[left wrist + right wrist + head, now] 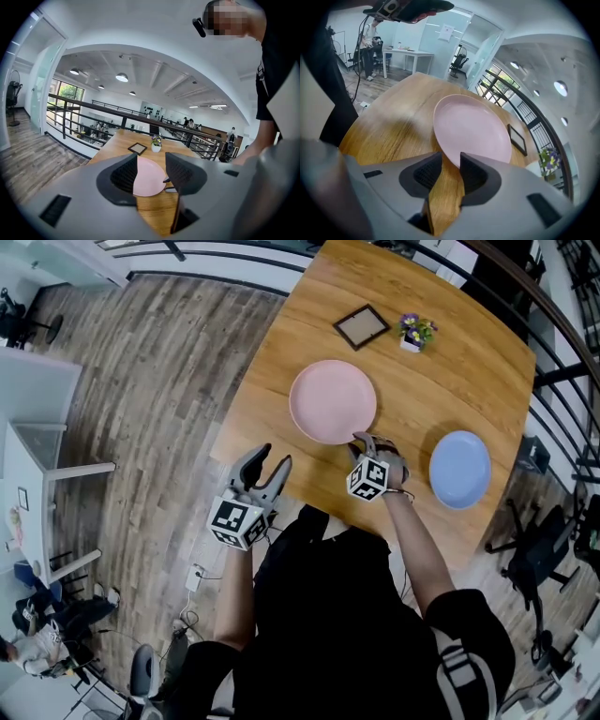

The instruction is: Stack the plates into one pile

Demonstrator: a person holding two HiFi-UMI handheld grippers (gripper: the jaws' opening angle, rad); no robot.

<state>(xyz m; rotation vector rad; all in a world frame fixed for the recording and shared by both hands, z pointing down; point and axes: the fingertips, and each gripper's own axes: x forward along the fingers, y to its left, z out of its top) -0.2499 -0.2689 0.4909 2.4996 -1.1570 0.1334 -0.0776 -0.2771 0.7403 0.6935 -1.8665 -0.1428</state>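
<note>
Pink plate [333, 401], blue plate [459, 468], wooden table [469, 371]

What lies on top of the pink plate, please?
Nothing lies on the pink plate; its top is bare. The right hand-held gripper stands at its near rim. The table under it is covered.

A round-cornered wooden table [450, 381] carries a pink plate [333, 401] near its middle and a blue plate [460, 469] well apart by its right edge. A picture frame [361, 326] and potted flowers [415, 332] lie side by side toward the far edge.
</note>
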